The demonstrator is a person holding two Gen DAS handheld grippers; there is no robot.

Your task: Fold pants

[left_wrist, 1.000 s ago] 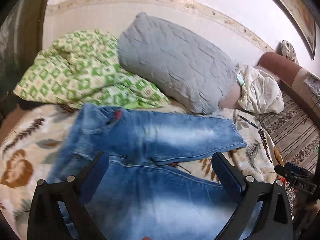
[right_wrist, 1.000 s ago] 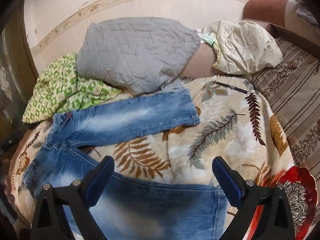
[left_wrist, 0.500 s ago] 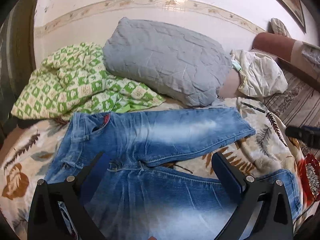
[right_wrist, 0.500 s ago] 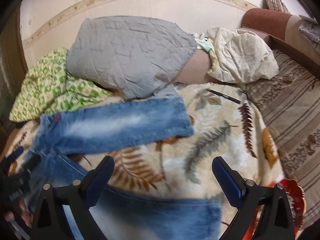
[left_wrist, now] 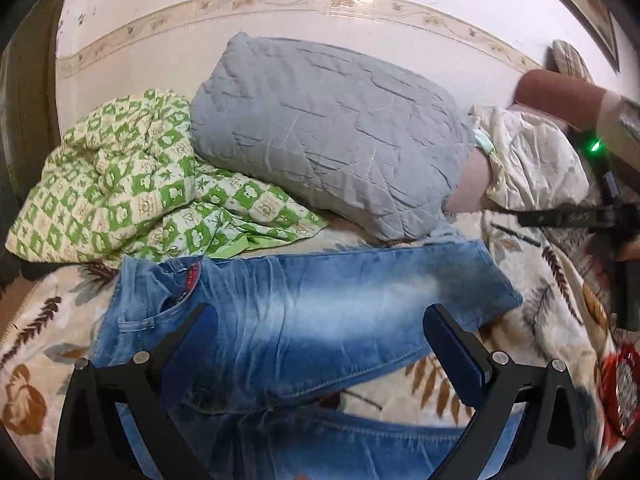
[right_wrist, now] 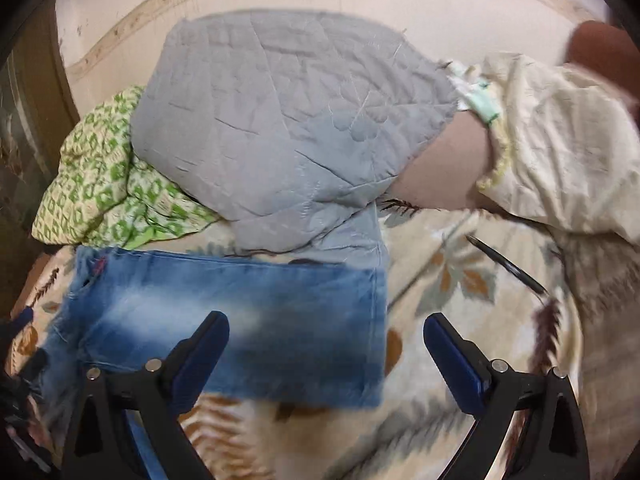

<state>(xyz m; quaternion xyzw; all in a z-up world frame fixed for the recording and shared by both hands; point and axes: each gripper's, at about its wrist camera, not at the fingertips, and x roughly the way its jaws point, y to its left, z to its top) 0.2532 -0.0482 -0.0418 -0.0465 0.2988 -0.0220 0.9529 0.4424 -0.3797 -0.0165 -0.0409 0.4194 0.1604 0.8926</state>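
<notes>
The jeans lie spread flat on my leaf-patterned blanket, waistband toward the left, one leg stretched to the right with its hem near the middle of the bed, the other leg running along the bottom edge of my left view. My left gripper hangs over the crotch and upper thigh with its jaws spread wide and nothing between them. My right gripper hovers above the far leg's hem, jaws equally wide and holding nothing; that view is blurred. Behind the jeans, a grey quilted pillow overlaps the leg's upper edge, with a green checked quilt bunched to its left and a cream pillow to its right. A dark pen lies on the blanket beyond the hem.
</notes>
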